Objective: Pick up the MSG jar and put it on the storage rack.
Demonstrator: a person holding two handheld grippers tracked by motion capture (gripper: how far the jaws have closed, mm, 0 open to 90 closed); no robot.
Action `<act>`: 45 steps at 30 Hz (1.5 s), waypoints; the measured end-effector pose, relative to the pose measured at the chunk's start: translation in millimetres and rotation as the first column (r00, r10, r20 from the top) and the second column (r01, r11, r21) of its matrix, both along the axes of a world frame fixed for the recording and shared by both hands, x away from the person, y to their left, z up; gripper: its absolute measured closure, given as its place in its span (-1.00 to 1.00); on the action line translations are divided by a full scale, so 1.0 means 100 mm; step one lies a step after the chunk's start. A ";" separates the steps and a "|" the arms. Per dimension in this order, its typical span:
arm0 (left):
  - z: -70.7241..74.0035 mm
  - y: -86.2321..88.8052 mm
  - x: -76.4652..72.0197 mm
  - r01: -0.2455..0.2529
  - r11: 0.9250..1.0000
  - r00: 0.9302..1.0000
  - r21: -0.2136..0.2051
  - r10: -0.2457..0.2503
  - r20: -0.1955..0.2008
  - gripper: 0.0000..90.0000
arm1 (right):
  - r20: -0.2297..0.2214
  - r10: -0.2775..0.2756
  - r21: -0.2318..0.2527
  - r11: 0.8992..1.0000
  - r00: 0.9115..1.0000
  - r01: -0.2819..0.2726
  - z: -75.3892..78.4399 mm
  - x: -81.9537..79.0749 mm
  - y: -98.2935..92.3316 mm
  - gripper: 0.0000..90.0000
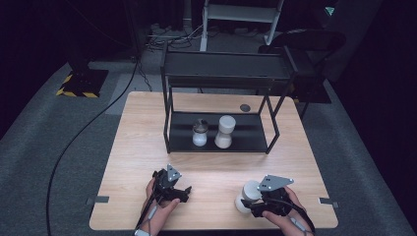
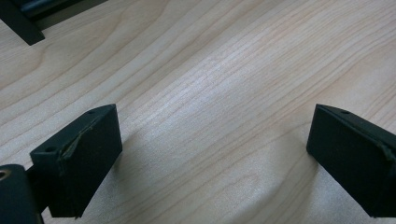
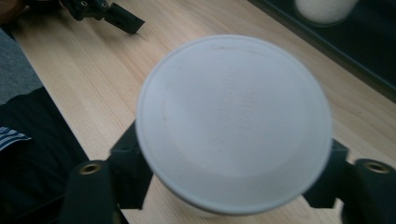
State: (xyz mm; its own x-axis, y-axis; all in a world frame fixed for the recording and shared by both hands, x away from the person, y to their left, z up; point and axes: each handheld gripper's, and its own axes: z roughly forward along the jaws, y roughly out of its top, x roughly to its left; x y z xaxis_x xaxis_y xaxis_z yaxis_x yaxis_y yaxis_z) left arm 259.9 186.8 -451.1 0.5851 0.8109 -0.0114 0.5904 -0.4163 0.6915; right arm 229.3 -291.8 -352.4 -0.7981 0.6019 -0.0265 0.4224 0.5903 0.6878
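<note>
Left gripper (image 1: 183,192): wide open, holding nothing, low over the table (image 1: 147,147) near the front edge.
Right gripper (image 1: 248,200): closed around a white jar (image 1: 248,195), near the front right of the table.
Rack (image 1: 221,73): two more jars (image 1: 212,132) stand side by side on its bottom shelf.

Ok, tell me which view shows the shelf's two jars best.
The high view: glass jar and white jar stand whole, side by side on the shelf. The right gripper view catches one jar's base.
</note>
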 end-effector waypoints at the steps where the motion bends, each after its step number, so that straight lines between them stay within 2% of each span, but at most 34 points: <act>1: 0.00 0.00 0.00 0.000 1.000 1.000 0.000 0.000 0.002 -0.93 | -0.002 0.002 0.001 1.000 1.000 -0.002 0.00 0.00 0.00 -0.25; 14: 0.00 0.00 0.00 0.000 1.000 1.000 0.001 0.000 0.002 -0.93 | 0.005 0.010 0.016 1.000 1.000 -0.010 0.06 0.04 -0.04 -0.24; 30: 0.00 0.00 0.00 -0.001 1.000 1.000 -0.001 0.001 0.002 -0.93 | 0.048 0.009 0.026 1.000 0.999 -0.010 0.35 0.15 -0.07 -0.24; 45: 0.00 0.00 -0.01 -0.004 1.000 1.000 -0.001 0.004 0.001 -0.93 | 0.077 -0.005 0.040 0.999 0.997 0.002 0.63 0.36 -0.09 -0.24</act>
